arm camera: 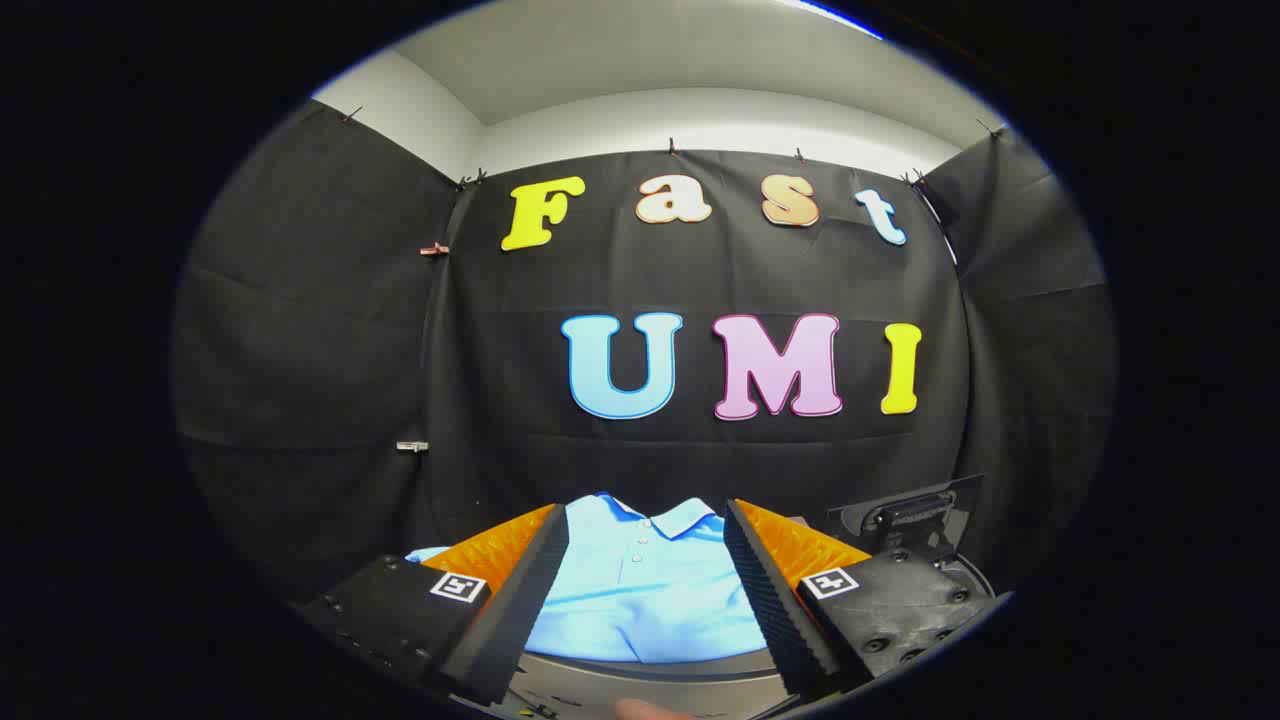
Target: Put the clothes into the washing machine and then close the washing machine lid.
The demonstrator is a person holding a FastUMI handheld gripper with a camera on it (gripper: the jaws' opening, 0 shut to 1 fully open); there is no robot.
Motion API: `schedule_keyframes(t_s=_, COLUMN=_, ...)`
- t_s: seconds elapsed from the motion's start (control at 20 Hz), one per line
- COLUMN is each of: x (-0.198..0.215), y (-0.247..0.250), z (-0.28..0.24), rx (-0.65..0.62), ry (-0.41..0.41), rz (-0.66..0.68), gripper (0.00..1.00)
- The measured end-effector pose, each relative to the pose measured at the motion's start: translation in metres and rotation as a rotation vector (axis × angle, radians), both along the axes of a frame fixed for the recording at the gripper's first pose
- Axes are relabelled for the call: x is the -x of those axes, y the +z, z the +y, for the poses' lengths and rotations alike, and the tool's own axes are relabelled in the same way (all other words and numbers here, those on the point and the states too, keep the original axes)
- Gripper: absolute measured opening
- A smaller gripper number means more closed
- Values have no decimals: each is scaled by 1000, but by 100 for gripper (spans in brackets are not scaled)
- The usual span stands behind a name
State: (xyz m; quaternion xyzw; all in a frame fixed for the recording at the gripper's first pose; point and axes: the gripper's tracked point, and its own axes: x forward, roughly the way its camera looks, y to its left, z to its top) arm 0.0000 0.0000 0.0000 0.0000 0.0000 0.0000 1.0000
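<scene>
The gripper point(645, 590) is held level, its fingers spread wide and gripping nothing. A light blue shirt point(645, 590) lies flat between and beyond them, collar toward the wall point(700, 450), on a grey surface point(650, 685) whose near edge shows below it. To the right stands a dark part, possibly the washer's lid point(905, 515).
</scene>
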Motion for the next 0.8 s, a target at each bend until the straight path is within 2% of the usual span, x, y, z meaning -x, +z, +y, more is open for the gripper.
schedule_keyframes(t_s=0.3, x=-2, y=-2, z=-1, rx=7, ry=-15, rz=5, gripper=98)
schedule_keyframes(t_s=0.8, x=3, y=0, z=7, rx=32, ry=13, rz=-7, gripper=99)
